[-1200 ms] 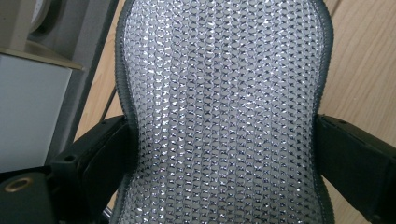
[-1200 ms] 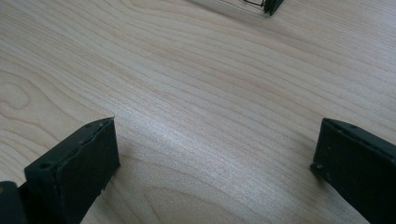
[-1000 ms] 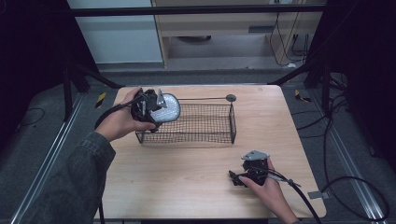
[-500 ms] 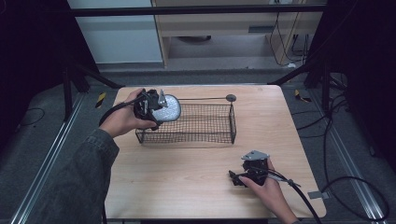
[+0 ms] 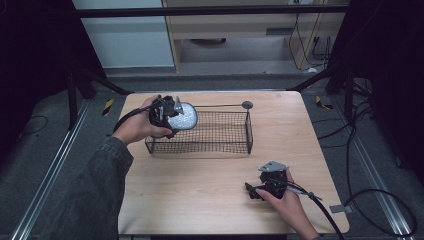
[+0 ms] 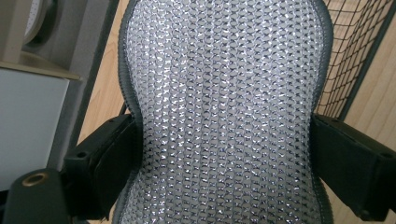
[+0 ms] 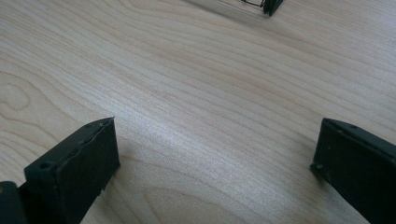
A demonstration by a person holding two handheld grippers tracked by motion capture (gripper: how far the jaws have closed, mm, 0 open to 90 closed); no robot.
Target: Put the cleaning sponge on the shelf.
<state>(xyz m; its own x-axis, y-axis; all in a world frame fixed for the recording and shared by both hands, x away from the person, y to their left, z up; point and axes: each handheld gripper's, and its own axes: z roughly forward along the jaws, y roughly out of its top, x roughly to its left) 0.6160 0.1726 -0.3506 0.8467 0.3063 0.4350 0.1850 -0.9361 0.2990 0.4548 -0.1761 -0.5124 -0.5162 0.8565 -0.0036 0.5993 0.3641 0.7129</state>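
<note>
Nearest, the right tool point(image 5: 257, 191) rests on the bench point(image 5: 200, 190) with its jaws spread wide and nothing between them, probably parked out of the way. Farther off, the left tool point(image 5: 167, 116) clamps a silvery mesh pad point(image 5: 182, 117) by its narrow waist, holding it over the left end of the wire basket point(image 5: 220, 135), seemingly to drop it in. No writing is readable.
</note>
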